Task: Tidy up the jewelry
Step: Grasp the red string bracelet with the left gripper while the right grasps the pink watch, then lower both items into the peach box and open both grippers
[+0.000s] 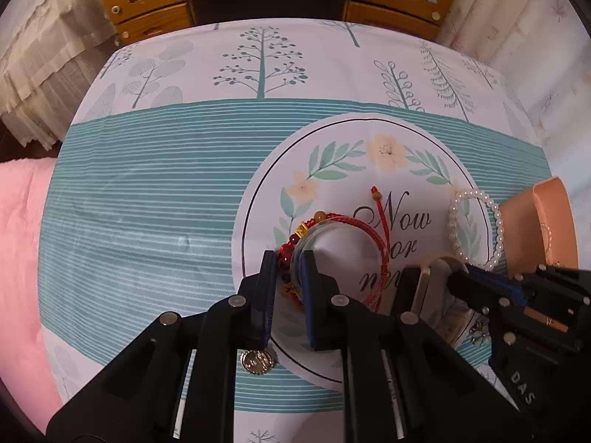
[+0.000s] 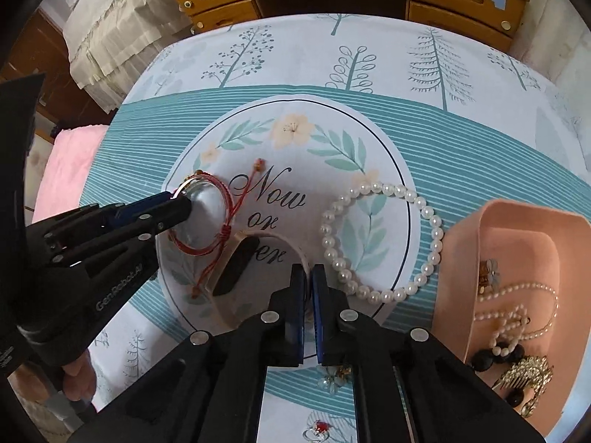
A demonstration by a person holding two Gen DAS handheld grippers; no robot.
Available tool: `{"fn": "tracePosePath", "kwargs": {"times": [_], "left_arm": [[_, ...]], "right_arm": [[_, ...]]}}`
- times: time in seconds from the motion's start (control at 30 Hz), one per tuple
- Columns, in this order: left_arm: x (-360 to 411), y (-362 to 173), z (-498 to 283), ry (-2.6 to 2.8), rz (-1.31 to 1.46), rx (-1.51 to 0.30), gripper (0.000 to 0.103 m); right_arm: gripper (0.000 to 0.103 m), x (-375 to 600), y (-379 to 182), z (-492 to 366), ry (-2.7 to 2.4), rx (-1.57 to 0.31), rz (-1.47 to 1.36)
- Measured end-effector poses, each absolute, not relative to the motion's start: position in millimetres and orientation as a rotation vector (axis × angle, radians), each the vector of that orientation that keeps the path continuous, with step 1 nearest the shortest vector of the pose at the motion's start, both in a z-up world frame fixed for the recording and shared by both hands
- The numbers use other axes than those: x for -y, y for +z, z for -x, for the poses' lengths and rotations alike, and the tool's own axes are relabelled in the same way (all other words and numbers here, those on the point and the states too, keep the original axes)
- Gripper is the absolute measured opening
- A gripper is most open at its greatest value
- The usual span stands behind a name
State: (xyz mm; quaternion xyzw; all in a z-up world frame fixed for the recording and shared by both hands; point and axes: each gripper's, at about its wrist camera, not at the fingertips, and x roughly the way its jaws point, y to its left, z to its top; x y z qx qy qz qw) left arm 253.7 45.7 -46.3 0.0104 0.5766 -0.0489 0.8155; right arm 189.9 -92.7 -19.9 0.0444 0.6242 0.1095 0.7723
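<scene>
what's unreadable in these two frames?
- Left wrist view: the beaded bracelet is partly hidden behind the left tongs.
- Right wrist view: the right tongs cover what they pinch on the cream band; contact not visible.
- Right wrist view: the pink tray is cut off by the frame edge.

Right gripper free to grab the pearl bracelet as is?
Probably not: the right gripper looks shut on a pale headband. The pearl bracelet lies unobstructed just to its right, but the jaws are occupied.
</scene>
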Motion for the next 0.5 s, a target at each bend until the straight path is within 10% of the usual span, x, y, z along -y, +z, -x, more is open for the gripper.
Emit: {"fn": "tracePosePath", "kwargs": {"times": [0.5], "left_arm": [[-41.8,31.0,-182.6,-0.117,0.111,-1.007,0.011]], "right_arm": [[0.004,143.8,65.0,-118.5,0.283,-1.132,-0.21]]}}
